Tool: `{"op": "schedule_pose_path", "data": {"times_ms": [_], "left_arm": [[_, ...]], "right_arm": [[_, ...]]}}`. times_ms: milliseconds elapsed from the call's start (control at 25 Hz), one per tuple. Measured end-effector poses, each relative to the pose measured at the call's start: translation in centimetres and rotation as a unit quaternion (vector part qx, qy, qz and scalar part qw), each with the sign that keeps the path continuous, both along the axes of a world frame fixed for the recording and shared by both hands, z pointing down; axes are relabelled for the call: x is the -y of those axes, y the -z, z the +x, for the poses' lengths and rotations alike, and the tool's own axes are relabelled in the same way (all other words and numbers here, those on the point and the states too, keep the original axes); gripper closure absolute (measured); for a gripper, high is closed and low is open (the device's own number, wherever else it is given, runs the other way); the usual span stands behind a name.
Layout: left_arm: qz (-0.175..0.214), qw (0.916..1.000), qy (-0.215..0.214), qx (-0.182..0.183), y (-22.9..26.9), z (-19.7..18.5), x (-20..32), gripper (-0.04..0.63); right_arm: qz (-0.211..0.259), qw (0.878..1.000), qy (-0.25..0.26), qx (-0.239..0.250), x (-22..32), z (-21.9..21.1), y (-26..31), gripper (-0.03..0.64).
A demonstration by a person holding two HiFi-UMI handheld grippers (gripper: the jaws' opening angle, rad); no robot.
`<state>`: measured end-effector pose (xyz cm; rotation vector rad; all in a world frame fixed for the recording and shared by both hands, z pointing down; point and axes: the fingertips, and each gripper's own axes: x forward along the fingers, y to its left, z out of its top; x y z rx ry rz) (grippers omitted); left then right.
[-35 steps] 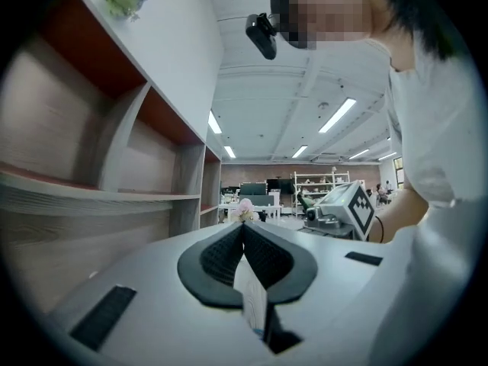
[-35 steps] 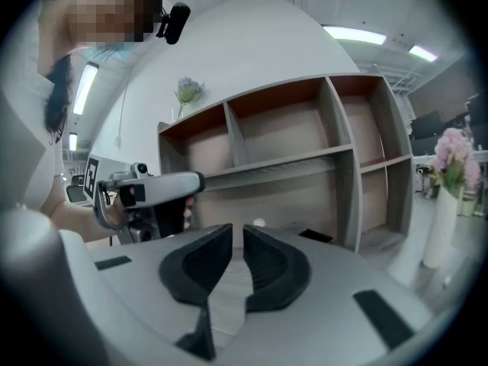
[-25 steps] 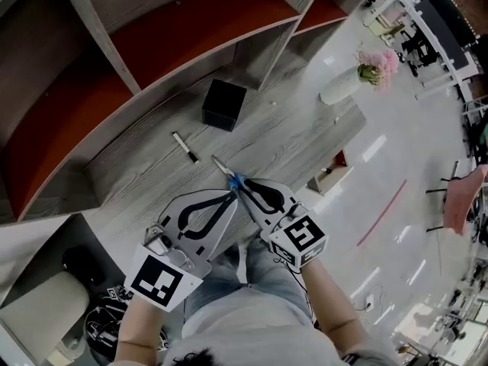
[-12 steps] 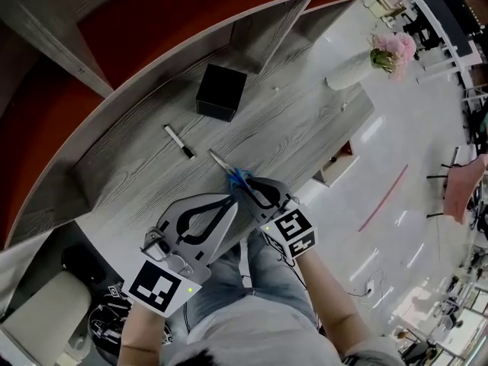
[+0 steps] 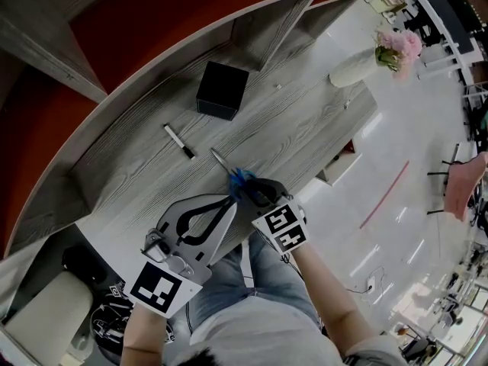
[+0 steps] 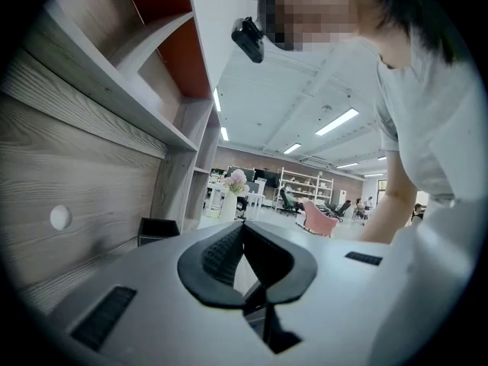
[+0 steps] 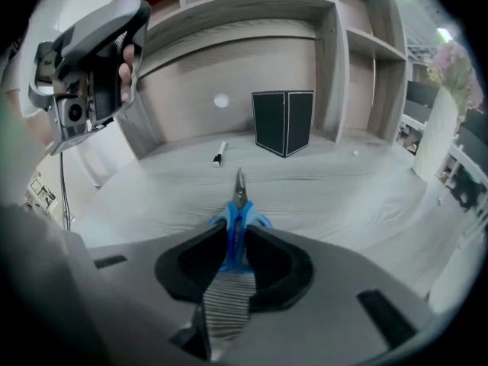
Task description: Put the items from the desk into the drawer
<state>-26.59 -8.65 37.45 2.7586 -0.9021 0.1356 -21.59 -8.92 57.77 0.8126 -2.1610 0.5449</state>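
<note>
Blue-handled pliers (image 5: 235, 176) point away over the grey wooden desk (image 5: 305, 120), metal tip forward. My right gripper (image 5: 245, 186) is shut on their handles; in the right gripper view the pliers (image 7: 239, 203) stick out between the dark pads, just above the desk. My left gripper (image 5: 231, 199) is beside it on the left, jaws shut with nothing between them, and its own view (image 6: 244, 233) looks along the desk. A black and white marker pen (image 5: 179, 141) (image 7: 219, 153) and a black box (image 5: 222, 90) (image 7: 284, 120) lie farther back.
Wooden shelves with red backs (image 5: 175, 6) rise behind the desk. A white vase with pink flowers (image 5: 358, 65) stands at the desk's far right end. What looks like an open drawer (image 5: 338, 168) juts out below the desk's near edge. A chair seat (image 5: 42, 311) is at lower left.
The right gripper has twisted slightly and drawn in a little, still holding the pliers. The left gripper has stayed almost still beside it.
</note>
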Motion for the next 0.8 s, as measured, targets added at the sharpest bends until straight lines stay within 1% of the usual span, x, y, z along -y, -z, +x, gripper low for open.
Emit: {"op": "schedule_pose_path", "data": {"times_ms": [200, 400, 560, 800], "left_arm": [[-0.004, 1.0000, 0.004, -0.004, -0.1, -0.2, 0.1, 0.586], [-0.003, 1.0000, 0.004, -0.003, -0.1, -0.2, 0.1, 0.586], [-0.006, 1.0000, 0.006, -0.004, 0.1, -0.3, 0.0, 0.586], [0.001, 1.0000, 0.008, -0.001, 0.6, -0.1, 0.0, 0.586]], "right_arm": [[-0.004, 1.000, 0.004, -0.031, -0.1, 0.0, -0.5, 0.525], [0.014, 0.999, 0.012, -0.050, -0.1, 0.1, -0.4, 0.531], [0.014, 0.999, 0.005, -0.031, -0.3, -0.2, -0.1, 0.534], [0.040, 0.999, 0.011, 0.001, -0.5, -0.5, 2.7, 0.534]]}}
